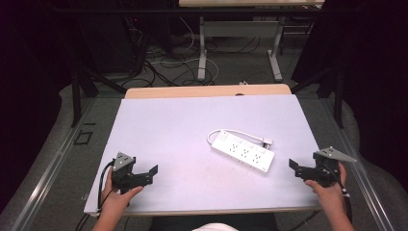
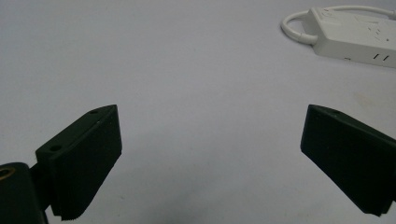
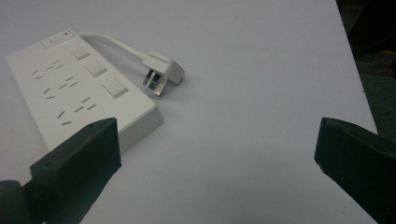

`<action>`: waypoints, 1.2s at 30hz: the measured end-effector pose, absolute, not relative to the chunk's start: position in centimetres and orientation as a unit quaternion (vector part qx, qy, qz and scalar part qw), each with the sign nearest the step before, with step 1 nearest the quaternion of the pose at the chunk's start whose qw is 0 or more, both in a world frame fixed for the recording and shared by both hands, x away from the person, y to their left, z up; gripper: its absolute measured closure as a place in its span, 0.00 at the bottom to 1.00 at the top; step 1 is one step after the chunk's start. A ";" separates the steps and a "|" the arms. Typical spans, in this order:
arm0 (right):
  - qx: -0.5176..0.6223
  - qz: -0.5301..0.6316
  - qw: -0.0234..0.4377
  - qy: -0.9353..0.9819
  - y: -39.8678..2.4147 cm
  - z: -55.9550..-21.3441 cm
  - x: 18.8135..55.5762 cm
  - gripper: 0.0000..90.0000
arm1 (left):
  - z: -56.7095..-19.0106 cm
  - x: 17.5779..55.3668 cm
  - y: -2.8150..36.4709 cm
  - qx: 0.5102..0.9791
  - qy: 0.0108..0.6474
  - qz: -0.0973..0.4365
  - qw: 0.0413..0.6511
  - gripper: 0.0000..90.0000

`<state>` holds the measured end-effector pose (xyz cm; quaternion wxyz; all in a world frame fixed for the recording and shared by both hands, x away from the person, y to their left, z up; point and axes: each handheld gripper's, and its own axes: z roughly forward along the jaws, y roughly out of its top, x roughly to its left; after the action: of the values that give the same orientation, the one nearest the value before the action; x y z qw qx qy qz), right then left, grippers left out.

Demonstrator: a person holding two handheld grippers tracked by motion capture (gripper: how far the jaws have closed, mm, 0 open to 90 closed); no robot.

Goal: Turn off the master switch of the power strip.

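Note:
A white power strip (image 1: 243, 153) lies flat on the white table (image 1: 183, 120), right of centre, with its short cable looped round to a plug (image 1: 267, 142) beside it. My left gripper (image 1: 146, 175) is held near the front left edge, open and empty, well apart from the strip. My right gripper (image 1: 297, 169) is held at the front right, open and empty, just right of the strip's near end. The left gripper view has the power strip (image 2: 355, 39) far off beyond the gripper (image 2: 210, 114). In the right gripper view the power strip (image 3: 79, 93) and plug (image 3: 161, 70) lie ahead of the gripper (image 3: 218, 126).
The table's right edge (image 3: 357, 79) runs close to my right gripper. Beyond the table's wooden far edge (image 1: 207, 91) is a floor with loose cables (image 1: 168, 67) and the legs of another desk (image 1: 202, 57). Dark frame posts (image 1: 76, 96) stand at both sides.

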<state>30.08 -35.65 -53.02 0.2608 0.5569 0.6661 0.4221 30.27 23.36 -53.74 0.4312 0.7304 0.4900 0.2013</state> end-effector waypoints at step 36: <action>0.608 0.393 0.253 0.641 -38.6 -55.5 29.8 0.01 | -53.8 30.4 23.5 0.730 0.491 0.200 0.430 0.06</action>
<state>29.78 -38.61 -55.52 0.2534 0.6082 0.6412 0.3933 30.38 23.45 -53.83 0.4301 0.7304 0.4914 0.2001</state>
